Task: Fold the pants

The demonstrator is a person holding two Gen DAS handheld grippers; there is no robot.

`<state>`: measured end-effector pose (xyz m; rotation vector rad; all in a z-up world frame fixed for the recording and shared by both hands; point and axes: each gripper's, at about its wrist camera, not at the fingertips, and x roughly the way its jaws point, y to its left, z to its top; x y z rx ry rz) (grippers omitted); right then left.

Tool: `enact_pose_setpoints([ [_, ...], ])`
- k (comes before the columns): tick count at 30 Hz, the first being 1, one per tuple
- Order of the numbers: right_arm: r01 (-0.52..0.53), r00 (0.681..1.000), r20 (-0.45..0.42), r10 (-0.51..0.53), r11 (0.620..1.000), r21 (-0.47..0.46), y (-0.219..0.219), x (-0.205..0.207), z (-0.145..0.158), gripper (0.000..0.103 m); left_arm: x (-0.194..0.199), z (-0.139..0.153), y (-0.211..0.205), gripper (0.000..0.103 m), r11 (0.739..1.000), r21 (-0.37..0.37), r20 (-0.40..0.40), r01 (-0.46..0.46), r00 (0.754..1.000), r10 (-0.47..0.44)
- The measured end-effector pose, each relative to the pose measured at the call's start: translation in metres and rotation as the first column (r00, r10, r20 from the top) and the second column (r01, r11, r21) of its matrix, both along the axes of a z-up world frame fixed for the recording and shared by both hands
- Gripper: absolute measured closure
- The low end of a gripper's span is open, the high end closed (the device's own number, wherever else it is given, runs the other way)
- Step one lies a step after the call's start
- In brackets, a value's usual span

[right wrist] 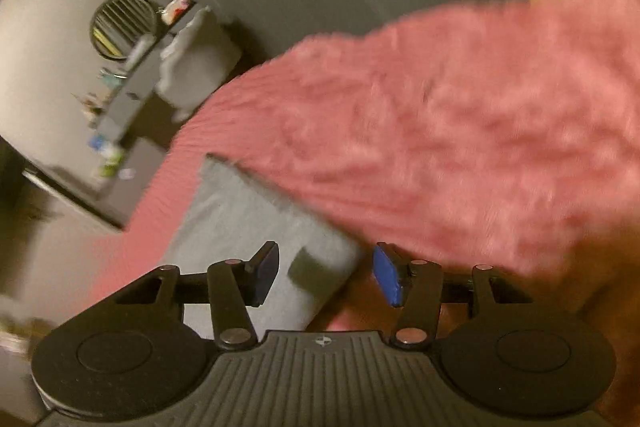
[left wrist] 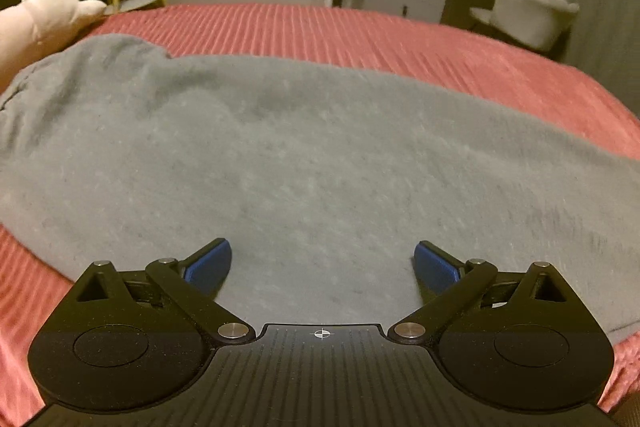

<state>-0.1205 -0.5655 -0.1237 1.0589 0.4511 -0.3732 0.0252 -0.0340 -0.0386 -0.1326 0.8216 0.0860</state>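
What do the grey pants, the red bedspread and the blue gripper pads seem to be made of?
Grey pants: soft knit, probably fleece or jersey; matte, slightly fuzzy surface with faint pilling. Red bedspread: plush ribbed textile, perhaps chenille or velvet; parallel ridges with a slight sheen. Blue pads on the left gripper: likely rubber or soft plastic, matte, finely ridged; the look leaves it open.
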Motion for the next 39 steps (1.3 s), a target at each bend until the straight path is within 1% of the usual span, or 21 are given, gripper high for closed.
enact_pose_setpoints([
  [3, -0.033, 0.999, 0.024, 0.032, 0.999, 0.041, 0.004, 0.006, -0.011, 0.055, -0.004, 0.007, -0.017, 0.002, 0.994, -0.069, 0.020, 0.082, 0.997, -0.081],
  [7, -0.037, 0.999, 0.034, 0.036, 0.998, 0.043, 0.002, 0.027, -0.017, 0.057, 0.002, 0.016, -0.041, 0.002, 0.981, -0.103, 0.053, 0.166, 0.986, -0.161],
  [8, -0.044, 0.998, 0.039, 0.043, 0.998, 0.036, 0.007, 0.029, -0.013, 0.069, 0.006, 0.016, -0.047, 0.002, 0.977, -0.132, 0.057, 0.170, 0.985, -0.164],
  [9, -0.054, 0.998, 0.043, 0.053, 0.998, 0.024, 0.008, 0.034, -0.010, 0.087, 0.009, 0.016, -0.051, 0.002, 0.974, -0.155, 0.055, 0.165, 0.986, -0.159],
  [10, -0.058, 0.997, 0.045, 0.058, 0.998, 0.007, 0.011, 0.037, -0.006, 0.091, 0.012, 0.014, -0.053, 0.002, 0.974, -0.164, 0.049, 0.154, 0.988, -0.148],
  [11, -0.061, 0.997, 0.051, 0.061, 0.998, -0.011, 0.013, 0.042, -0.003, 0.092, 0.015, 0.010, -0.057, 0.003, 0.979, -0.151, 0.036, 0.136, 0.991, -0.132],
  [13, -0.069, 0.995, 0.078, 0.070, 0.997, -0.025, 0.015, 0.046, 0.001, 0.092, 0.024, -0.002, -0.061, 0.009, 0.995, -0.066, -0.025, 0.076, 0.997, -0.077],
  [14, -0.070, 0.994, 0.086, 0.070, 0.998, -0.009, 0.013, 0.051, 0.002, 0.092, 0.027, -0.008, -0.061, 0.019, 0.999, -0.006, -0.050, 0.052, 0.997, -0.052],
  [17, -0.065, 0.993, 0.098, 0.057, 0.995, 0.075, 0.003, 0.049, -0.008, 0.088, 0.024, -0.008, -0.058, 0.019, 0.995, 0.083, -0.011, 0.061, 0.998, -0.060],
  [19, -0.064, 0.995, 0.086, 0.056, 0.994, 0.088, -0.002, 0.050, -0.012, 0.085, 0.024, -0.008, -0.049, 0.020, 0.994, 0.092, -0.005, 0.065, 0.998, -0.065],
  [20, -0.063, 0.996, 0.074, 0.056, 0.994, 0.086, -0.003, 0.053, -0.014, 0.076, 0.023, -0.006, -0.043, 0.021, 0.995, 0.082, 0.002, 0.059, 0.998, -0.059],
  [22, -0.055, 0.996, 0.076, 0.047, 0.994, 0.099, -0.006, 0.055, -0.016, 0.076, 0.023, -0.003, -0.031, 0.024, 0.996, 0.079, 0.006, 0.036, 0.999, -0.037],
  [25, -0.046, 0.996, 0.078, 0.037, 0.992, 0.119, -0.007, 0.061, -0.014, 0.077, 0.022, 0.000, -0.016, 0.035, 0.996, 0.083, 0.010, 0.025, 1.000, -0.025],
  [26, -0.041, 0.997, 0.069, 0.034, 0.994, 0.102, -0.006, 0.061, -0.010, 0.088, 0.023, 0.002, -0.012, 0.038, 0.996, 0.081, 0.011, 0.024, 1.000, -0.025],
  [27, -0.043, 0.997, 0.061, 0.038, 0.997, 0.071, -0.003, 0.063, -0.004, 0.093, 0.023, 0.003, -0.008, 0.039, 0.996, 0.084, 0.013, 0.020, 1.000, -0.021],
  [29, -0.050, 0.998, 0.048, 0.049, 0.999, 0.006, 0.005, 0.064, 0.009, 0.093, 0.019, 0.008, -0.001, 0.038, 0.994, 0.114, 0.019, -0.006, 1.000, 0.004],
  [30, -0.054, 0.998, 0.044, 0.055, 0.998, -0.029, 0.010, 0.065, 0.017, 0.093, 0.019, 0.010, 0.005, 0.035, 0.988, 0.148, 0.013, -0.038, 0.999, 0.036],
  [32, -0.062, 0.998, 0.022, 0.065, 0.993, -0.103, 0.021, 0.069, 0.035, 0.093, 0.023, 0.008, 0.026, 0.026, 0.974, 0.182, -0.023, -0.135, 0.990, 0.141],
  [33, -0.066, 0.998, 0.013, 0.069, 0.989, -0.129, 0.025, 0.072, 0.042, 0.093, 0.022, 0.006, 0.040, 0.021, 0.976, 0.134, -0.038, -0.172, 0.983, 0.178],
  [36, -0.082, 0.996, 0.006, 0.085, 0.979, -0.189, 0.040, 0.080, 0.062, 0.093, 0.007, 0.012, 0.070, 0.025, 0.962, -0.039, 0.009, -0.270, 0.963, 0.270],
  [39, -0.086, 0.996, 0.003, 0.089, 0.972, -0.219, 0.053, 0.086, 0.073, 0.093, 0.000, 0.020, 0.074, 0.016, 0.965, -0.140, 0.061, -0.220, 0.971, 0.230],
])
